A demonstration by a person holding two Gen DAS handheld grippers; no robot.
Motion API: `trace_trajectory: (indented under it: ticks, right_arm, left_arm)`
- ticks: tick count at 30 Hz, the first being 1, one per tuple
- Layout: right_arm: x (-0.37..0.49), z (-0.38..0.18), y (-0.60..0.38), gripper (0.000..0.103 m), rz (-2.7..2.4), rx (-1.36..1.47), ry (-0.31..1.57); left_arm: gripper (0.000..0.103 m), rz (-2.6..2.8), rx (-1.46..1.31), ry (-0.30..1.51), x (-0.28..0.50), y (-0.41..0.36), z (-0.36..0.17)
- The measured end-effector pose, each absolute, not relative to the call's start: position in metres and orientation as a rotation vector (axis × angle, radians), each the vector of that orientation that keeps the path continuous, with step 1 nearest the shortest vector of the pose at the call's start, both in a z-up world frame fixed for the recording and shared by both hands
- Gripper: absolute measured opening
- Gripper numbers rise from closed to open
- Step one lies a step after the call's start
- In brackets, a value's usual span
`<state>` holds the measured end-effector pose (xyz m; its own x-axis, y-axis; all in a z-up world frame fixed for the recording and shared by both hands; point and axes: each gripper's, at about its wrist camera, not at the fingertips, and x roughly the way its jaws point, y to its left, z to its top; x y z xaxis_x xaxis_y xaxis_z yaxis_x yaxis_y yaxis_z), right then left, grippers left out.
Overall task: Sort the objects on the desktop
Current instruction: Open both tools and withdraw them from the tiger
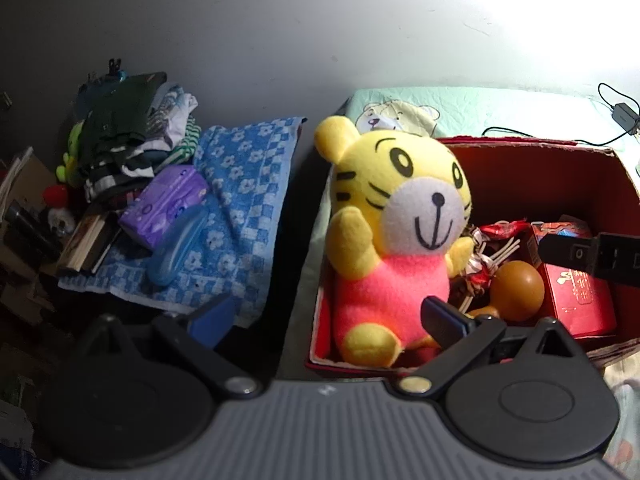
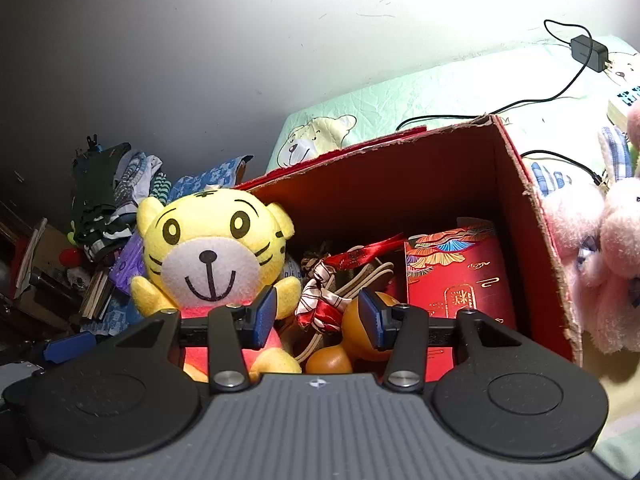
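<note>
Tiger plush (image 1: 396, 236) sits upright in red cardboard box (image 2: 532, 216), at its 9 o'clock end. Left gripper (image 1: 326, 320) released, straddling box wall; right gripper (image 2: 318, 316) released, empty. Pink rabbit plush (image 2: 600, 248), at 3 o'clock outside box, is probably next: pinch its body, not ears.

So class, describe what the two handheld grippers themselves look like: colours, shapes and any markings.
Left gripper and right gripper match: a ribbed grey body with a small white mark, two round black discs, black link arms on silver pivot pins, and blue pads on the fingers. No cables or sleeves show.
</note>
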<state>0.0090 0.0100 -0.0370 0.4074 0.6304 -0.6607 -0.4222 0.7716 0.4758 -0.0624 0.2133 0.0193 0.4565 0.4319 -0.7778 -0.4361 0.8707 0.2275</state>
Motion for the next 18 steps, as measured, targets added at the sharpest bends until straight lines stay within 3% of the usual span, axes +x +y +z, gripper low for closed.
trace_trajectory:
  ticks: [18]
  right_arm:
    - [-0.003, -0.027, -0.112, 0.049, 0.754, 0.313, 0.904]
  left_arm:
    - [0.100, 0.234, -0.161, 0.926, -0.080, 0.099, 0.028]
